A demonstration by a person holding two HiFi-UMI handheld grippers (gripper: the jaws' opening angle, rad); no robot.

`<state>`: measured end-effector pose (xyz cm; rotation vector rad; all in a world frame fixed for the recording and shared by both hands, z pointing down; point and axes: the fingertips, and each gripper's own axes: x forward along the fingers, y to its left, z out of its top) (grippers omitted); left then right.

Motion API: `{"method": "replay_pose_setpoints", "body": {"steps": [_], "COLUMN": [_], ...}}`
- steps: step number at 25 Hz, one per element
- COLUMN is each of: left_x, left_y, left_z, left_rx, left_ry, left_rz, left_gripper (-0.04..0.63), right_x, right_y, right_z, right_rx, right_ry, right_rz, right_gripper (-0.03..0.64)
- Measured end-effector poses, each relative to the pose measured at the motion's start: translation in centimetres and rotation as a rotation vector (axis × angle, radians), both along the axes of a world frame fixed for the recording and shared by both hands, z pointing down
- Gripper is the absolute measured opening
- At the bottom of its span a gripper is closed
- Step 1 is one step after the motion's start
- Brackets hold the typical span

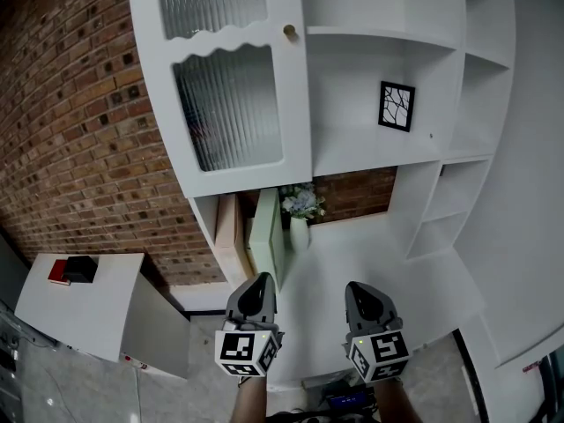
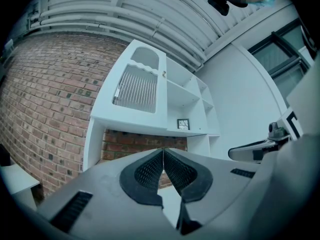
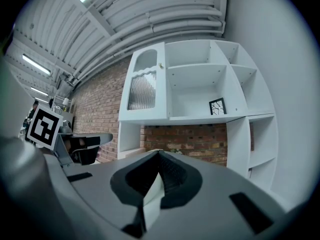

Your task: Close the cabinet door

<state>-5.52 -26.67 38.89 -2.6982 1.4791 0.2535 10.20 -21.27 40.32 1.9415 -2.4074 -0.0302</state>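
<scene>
Left gripper (image 1: 261, 280) and right gripper (image 1: 359, 287), at 6 o'clock in the head view, side by side and apart, each pointing toward 12 o'clock. Each carries a cube with black-and-white square markers (left cube (image 1: 245, 349), right cube (image 1: 379, 352)).

Left gripper: jaws pressed together at the tips, with nothing between them. The pads (image 2: 150, 171) are black, finely ribbed rubber set in smooth grey shells.

Right gripper: jaws likewise closed tip to tip and empty, with the same dark ribbed pads (image 3: 172, 171). Only the pale surface beyond shows through the narrow slot below the tips. Neither gripper touches anything.

Counter (image 1: 352, 263), just past the jaws: smooth, matt white. On it, at 12 o'clock from the left gripper, is a slim white vase (image 1: 300, 229) holding pale flowers, with flat upright panels (image 1: 264, 236) just beside it at 9 o'clock.

Cabinet (image 1: 352, 148), above the counter: white painted, with open square compartments. One compartment holds a small black-framed picture (image 1: 397, 106).

Cabinet door (image 1: 229, 104), at 11 o'clock in the head view: a white frame with a wavy inner edge around vertically ribbed glass, and a small round brass-coloured knob (image 1: 289, 31) at its right edge. In the right gripper view it lies flush with the cabinet front, covering the upper left compartment, well apart from both grippers.

Wall (image 1: 70, 130), at 9 o'clock: rough red-brown brick. At 8 o'clock is a white side table (image 1: 97, 307) bearing a red thing (image 1: 58, 271) and a black thing (image 1: 81, 268).
</scene>
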Motion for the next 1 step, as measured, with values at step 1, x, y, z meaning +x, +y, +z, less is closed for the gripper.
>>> {"method": "replay_pose_setpoints", "body": {"steps": [1], "left_x": [0.02], "left_y": [-0.04], "left_z": [0.01], "left_rx": [-0.001], "left_ry": [0.001], "left_rz": [0.0], "left_gripper": [0.017], "right_x": [0.02], "right_y": [-0.05], "right_z": [0.03], "right_rx": [0.0], "right_ry": [0.0], "right_rz": [0.0], "right_gripper": [0.0]}}
